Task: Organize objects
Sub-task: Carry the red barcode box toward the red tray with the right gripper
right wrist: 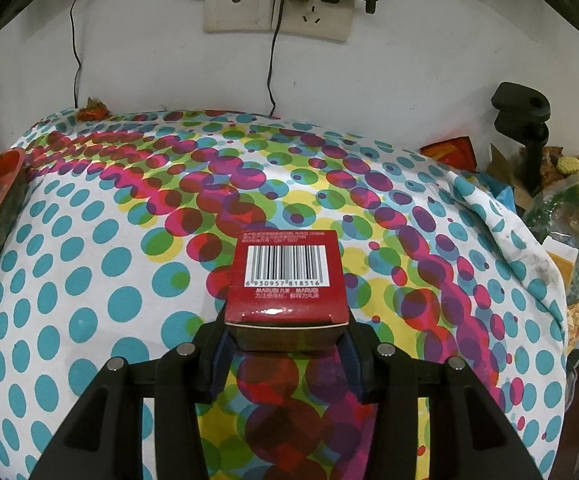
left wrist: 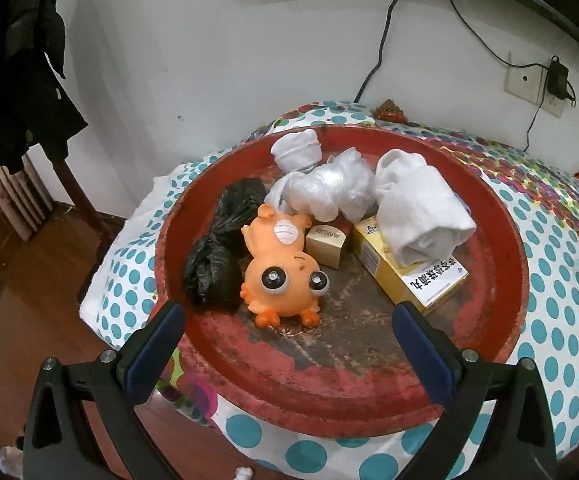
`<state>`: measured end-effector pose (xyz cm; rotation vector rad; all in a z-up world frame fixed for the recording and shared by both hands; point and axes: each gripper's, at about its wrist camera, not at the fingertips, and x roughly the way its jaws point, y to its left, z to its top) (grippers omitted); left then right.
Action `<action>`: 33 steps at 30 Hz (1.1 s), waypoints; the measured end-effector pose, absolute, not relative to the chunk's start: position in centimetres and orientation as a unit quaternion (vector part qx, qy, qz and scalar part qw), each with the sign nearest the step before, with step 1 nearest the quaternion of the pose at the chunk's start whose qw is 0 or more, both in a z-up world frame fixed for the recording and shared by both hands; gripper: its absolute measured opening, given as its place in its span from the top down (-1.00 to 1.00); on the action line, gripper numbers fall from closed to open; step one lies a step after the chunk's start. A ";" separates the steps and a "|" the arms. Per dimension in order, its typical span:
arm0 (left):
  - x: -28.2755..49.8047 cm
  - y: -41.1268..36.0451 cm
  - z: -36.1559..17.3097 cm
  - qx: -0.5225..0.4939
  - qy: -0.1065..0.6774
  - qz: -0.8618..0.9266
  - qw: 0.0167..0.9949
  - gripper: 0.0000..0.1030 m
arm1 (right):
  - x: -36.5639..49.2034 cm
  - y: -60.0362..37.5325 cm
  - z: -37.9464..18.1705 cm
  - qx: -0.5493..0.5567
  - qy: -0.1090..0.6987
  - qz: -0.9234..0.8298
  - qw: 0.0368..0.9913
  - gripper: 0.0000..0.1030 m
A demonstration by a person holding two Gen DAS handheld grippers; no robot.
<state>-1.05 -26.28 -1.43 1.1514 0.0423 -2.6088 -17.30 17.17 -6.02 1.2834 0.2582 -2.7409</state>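
Pointing steeply down, right gripper (right wrist: 285, 340) is clamped on a red box (right wrist: 285, 280): both blue pads press its side walls, box sticks out forward along the fingers, barcode face up. It hangs over the polka-dot cloth (right wrist: 109, 280); whether the box bottom touches the cloth I can't tell. At 9 o'clock in the right wrist view, the rim of the red tray (right wrist: 5, 184) just pokes in. At 12, far back, a wall socket (right wrist: 277, 12) with a plugged charger. At 2–3 o'clock, a black stand (right wrist: 523, 120) and loose clutter off the cloth edge.

Left gripper (left wrist: 289, 312) also tilts down, jaws wide apart, nothing between them, fingertips hovering over the near rim of the red tray (left wrist: 329, 412).

Tray contents, near to far:
- orange toy (left wrist: 281, 268), on its back, head toward the gripper, dead centre at 12.
- black bag (left wrist: 217, 248) touching the toy's side, at 11.
- yellow box (left wrist: 409, 276) at 1 o'clock, Chinese print on the near end.
- small gold box (left wrist: 327, 246) between toy and yellow box, touching both as far as I can see.
- white cloth roll (left wrist: 417, 212) lying on top of the yellow box.
- clear plastic bag (left wrist: 329, 188) behind the toy.
- white sock bundle (left wrist: 297, 150) at the far rim.

Tray sits on the same dotted cloth (left wrist: 561, 320), against the wall.
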 end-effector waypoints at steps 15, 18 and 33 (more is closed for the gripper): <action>-0.9 -27.2 -1.4 0.400 0.048 -0.904 0.143 -1.00 | -14.2 15.3 -4.7 0.409 0.053 -0.909 0.055 0.10; -0.9 -27.4 -1.4 0.401 0.052 -0.903 0.147 -1.00 | -13.7 14.3 -4.1 0.404 0.052 -0.911 0.066 0.10; -0.7 -27.8 -1.3 0.401 0.054 -0.902 0.152 -1.00 | -10.4 6.2 -1.0 0.388 0.068 -0.906 0.154 0.10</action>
